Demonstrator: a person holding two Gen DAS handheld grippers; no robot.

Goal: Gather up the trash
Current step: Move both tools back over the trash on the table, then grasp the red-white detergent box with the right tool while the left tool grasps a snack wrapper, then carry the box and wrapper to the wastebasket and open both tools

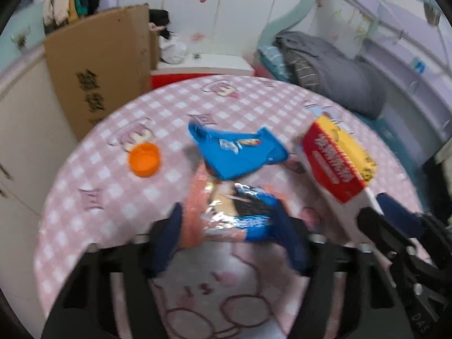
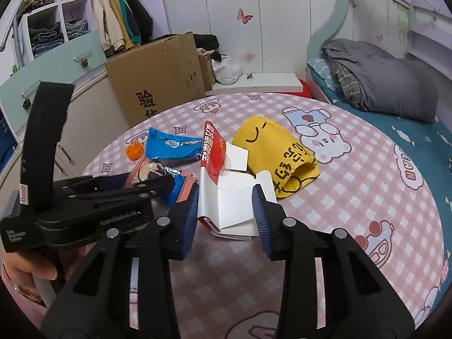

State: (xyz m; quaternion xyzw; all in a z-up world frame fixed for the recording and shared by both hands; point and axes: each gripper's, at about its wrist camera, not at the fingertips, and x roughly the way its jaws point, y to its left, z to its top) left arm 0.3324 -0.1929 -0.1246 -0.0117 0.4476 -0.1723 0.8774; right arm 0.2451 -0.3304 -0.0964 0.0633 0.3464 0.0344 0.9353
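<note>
On the pink checked table (image 2: pixel 353 197), an orange cap (image 1: pixel 144 159) sits far left, with a blue snack wrapper (image 1: pixel 237 152) to its right. Nearer, the left gripper (image 1: pixel 228 226) has its blue pads on both sides of a crumpled foil wrapper (image 1: pixel 231 212), apparently pinching it, though blur leaves contact uncertain. Further right, the right gripper (image 2: pixel 226 212) holds a flattened red-and-white carton (image 2: pixel 226 197) between its pads, clamped at its near end. A yellow pouch (image 2: pixel 279 155) lies just beyond, to the right.
</note>
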